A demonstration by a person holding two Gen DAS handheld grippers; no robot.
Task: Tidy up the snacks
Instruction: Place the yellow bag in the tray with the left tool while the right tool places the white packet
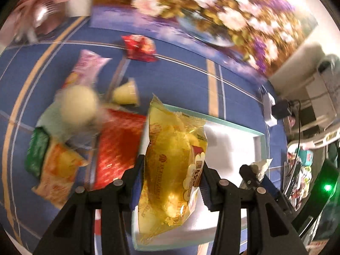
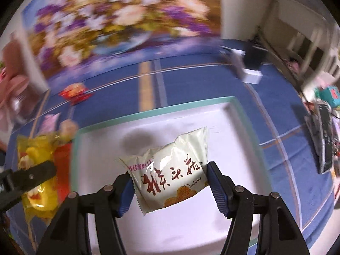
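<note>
My left gripper [image 1: 172,178] is shut on a yellow snack bag [image 1: 172,159] and holds it over the left edge of a white tray with a teal rim [image 1: 233,125]. My right gripper [image 2: 169,182] is shut on a cream snack packet with red writing [image 2: 174,167], held above the white tray [image 2: 148,110]. The left gripper and its yellow bag [image 2: 34,165] show at the left of the right wrist view. The right gripper [image 1: 252,176] shows at the right of the left wrist view.
Several loose snacks lie on the blue tablecloth left of the tray: a red packet [image 1: 119,146], an orange bag [image 1: 59,174], a green packet [image 1: 37,153], a pink bag [image 1: 87,68], a small cup [image 1: 127,92] and a red wrapper [image 1: 139,47]. A floral picture [image 2: 119,17] stands behind.
</note>
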